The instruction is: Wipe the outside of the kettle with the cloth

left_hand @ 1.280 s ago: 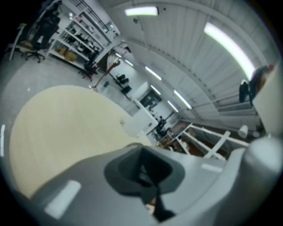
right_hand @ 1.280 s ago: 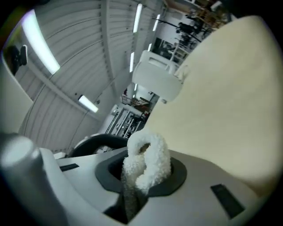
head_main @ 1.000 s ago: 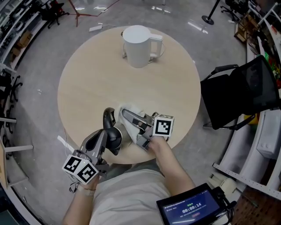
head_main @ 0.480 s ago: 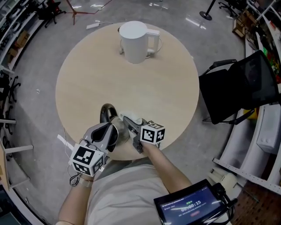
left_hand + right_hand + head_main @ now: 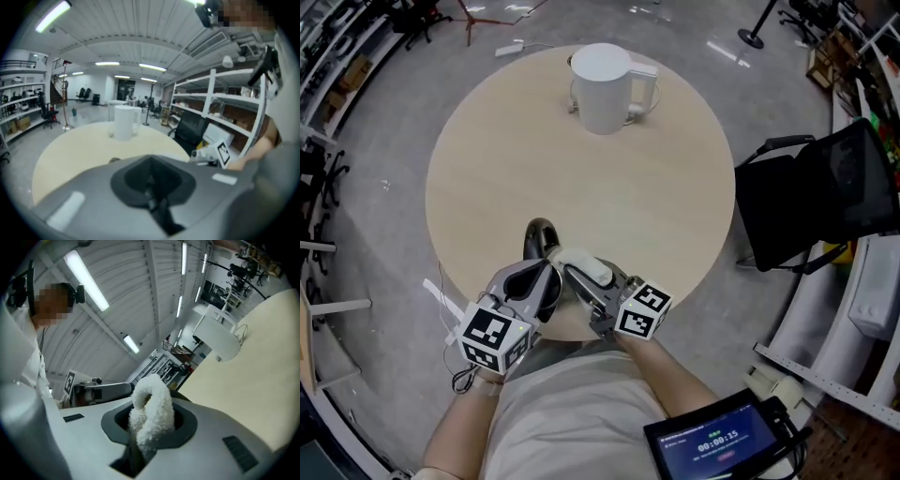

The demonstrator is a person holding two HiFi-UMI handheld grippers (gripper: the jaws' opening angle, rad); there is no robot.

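The white kettle [image 5: 605, 86] stands upright at the far side of the round table [image 5: 487, 178], its handle to the right. It also shows far off in the left gripper view as the kettle [image 5: 124, 122] and tilted in the right gripper view as the kettle [image 5: 218, 339]. My right gripper [image 5: 570, 263] is at the table's near edge, shut on a white fluffy cloth [image 5: 587, 268]; a loop of the cloth [image 5: 151, 411] bulges between its jaws. My left gripper [image 5: 539, 238] sits just left of it, shut with nothing in it [image 5: 152, 190].
A black office chair [image 5: 816, 202] stands right of the table. A thin cord [image 5: 649, 105] lies by the kettle's base. Shelving and racks line the room's left and right sides, on a grey floor.
The right gripper has lifted the cloth off the table and drawn back toward the near edge. The left gripper has moved in beside it.
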